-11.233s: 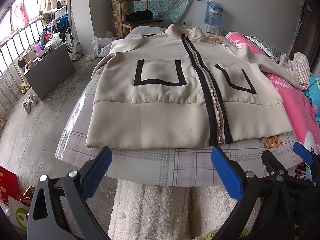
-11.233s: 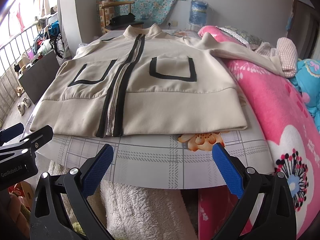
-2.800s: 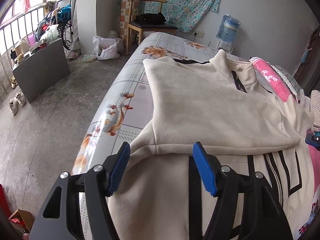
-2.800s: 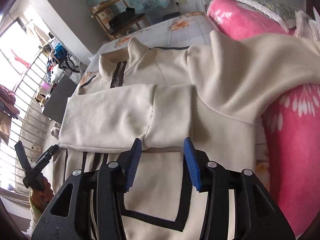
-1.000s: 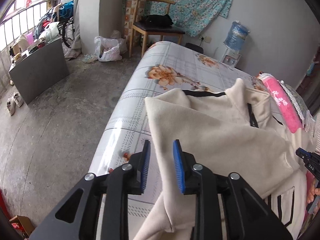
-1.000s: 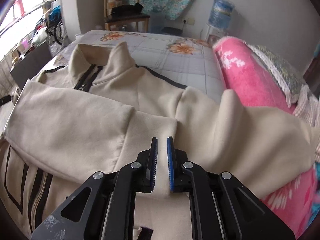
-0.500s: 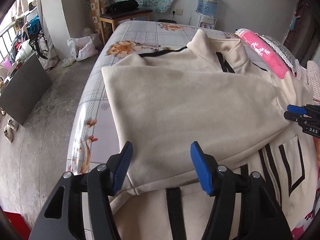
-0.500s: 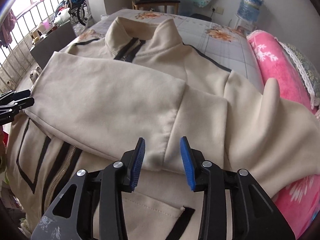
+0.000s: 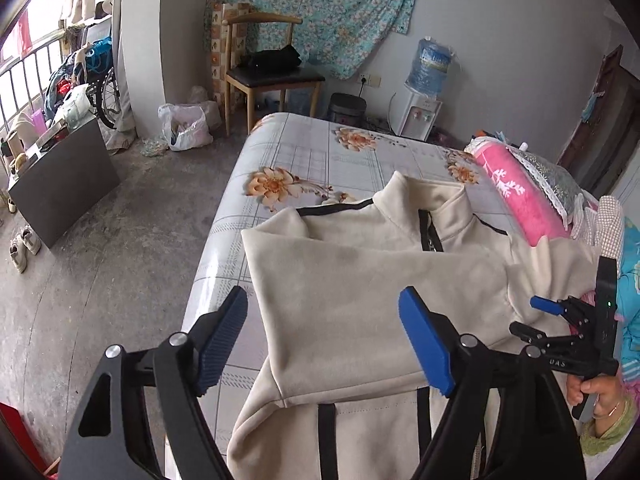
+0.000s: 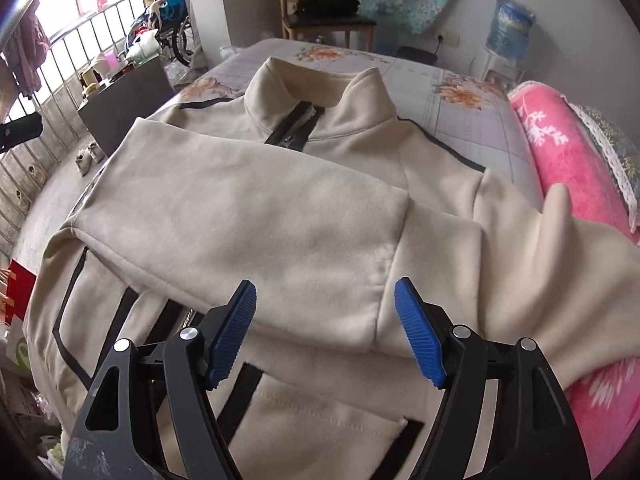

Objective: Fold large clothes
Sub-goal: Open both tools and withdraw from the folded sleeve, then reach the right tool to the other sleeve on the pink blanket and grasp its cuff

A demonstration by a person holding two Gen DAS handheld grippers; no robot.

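Beige jacket is spread on the bed, w/ one sleeve laid across its chest just ahead of both grippers. Left gripper & right gripper are seen w/ jaws just opened wide, nothing gripped; sleeve cuff is seen below the right gripper's blue pads, apart from them.

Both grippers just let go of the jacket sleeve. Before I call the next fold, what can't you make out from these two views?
- Jacket hem: cut off by the bottom edge in both wrist views, behind the open left gripper and right gripper.
- Other sleeve: its cuff runs off the right edge of the right wrist view.
- Chest and zipper below the collar: covered by the folded sleeve.
- Bed near edge: out of frame.
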